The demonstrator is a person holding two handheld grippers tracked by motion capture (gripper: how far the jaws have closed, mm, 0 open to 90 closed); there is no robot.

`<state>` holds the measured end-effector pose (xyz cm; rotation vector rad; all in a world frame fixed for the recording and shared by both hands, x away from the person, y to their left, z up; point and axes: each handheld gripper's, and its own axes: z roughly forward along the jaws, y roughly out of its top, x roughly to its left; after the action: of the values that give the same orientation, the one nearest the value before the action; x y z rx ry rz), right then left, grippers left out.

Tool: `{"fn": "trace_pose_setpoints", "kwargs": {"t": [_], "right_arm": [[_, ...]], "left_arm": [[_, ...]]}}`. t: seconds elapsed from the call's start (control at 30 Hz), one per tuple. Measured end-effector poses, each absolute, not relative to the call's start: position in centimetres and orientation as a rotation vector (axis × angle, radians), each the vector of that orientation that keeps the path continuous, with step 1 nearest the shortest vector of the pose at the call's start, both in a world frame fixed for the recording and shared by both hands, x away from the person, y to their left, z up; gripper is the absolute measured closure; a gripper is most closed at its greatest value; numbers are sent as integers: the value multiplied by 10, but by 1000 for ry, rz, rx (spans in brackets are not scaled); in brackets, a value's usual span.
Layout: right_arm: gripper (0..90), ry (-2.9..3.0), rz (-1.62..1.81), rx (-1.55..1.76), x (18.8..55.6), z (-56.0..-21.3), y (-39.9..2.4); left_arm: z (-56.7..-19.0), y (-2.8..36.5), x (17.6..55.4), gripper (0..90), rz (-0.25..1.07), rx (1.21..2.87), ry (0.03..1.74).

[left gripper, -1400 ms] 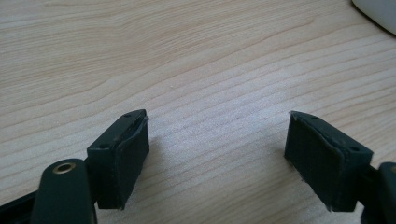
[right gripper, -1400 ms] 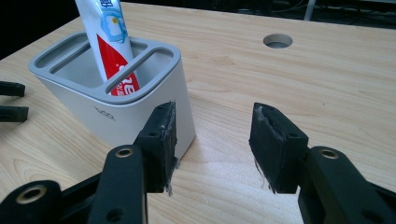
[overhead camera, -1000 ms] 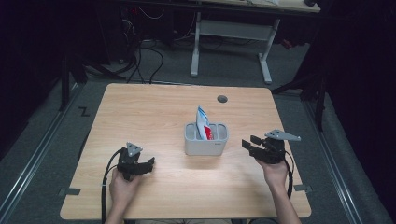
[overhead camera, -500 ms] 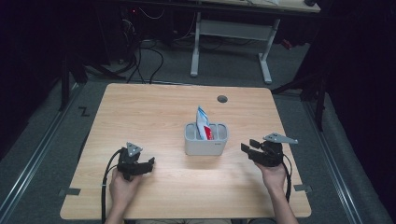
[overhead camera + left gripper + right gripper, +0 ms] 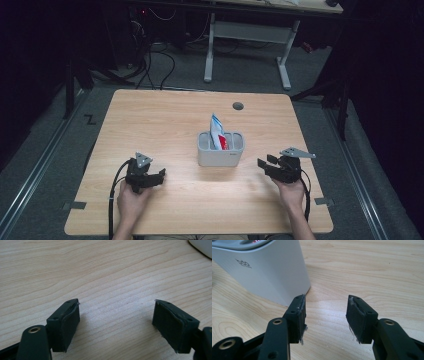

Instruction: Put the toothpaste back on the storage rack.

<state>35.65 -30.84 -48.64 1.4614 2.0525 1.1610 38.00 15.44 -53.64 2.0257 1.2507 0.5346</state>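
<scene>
Since a second ago the right tool (image 5: 266, 164) has dropped lower and drawn nearer the bench's near edge; the left tool (image 5: 159, 176) has stayed put. In the high view, bare light wooden bench (image 5: 165, 120) lies wide open ahead of both tools, and the white plastic compartment holder (image 5: 220, 152) with a blue-and-white pouch (image 5: 216, 131) standing in it sits between them, apart from each. Each hand grips its tool from behind, forearms coming in from the near edge.

In the left gripper view the left tool (image 5: 116, 315) has its jaws wide apart over bare wood.

In the right gripper view the right tool (image 5: 326, 310) has its jaws apart, empty, the holder's (image 5: 269, 272) white wall just ahead to their left.
</scene>
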Motion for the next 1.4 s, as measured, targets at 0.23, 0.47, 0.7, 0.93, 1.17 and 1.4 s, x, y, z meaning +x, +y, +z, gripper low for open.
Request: {"fn": "trace_pose_setpoints", "kwargs": {"t": [0.23, 0.47, 0.7, 0.93, 1.17, 1.4], "right_arm": [[503, 2061, 1104, 1473, 358, -498, -308], [502, 2069, 1059, 1466, 360, -503, -304], [504, 2074, 1034, 1480, 362, -512, -304], [505, 2073, 1025, 1491, 362, -519, -304], [504, 2089, 1003, 1475, 363, -526, -296], [503, 2104, 984, 1459, 366, -529, -287]], "left_arm": [[-536, 154, 380, 223, 535, 2026, 1250], [-536, 154, 380, 223, 535, 2026, 1250], [-536, 154, 380, 223, 535, 2026, 1251], [-536, 154, 380, 223, 535, 2026, 1251], [-536, 154, 380, 223, 535, 2026, 1250], [-536, 154, 380, 223, 535, 2026, 1250]]}}
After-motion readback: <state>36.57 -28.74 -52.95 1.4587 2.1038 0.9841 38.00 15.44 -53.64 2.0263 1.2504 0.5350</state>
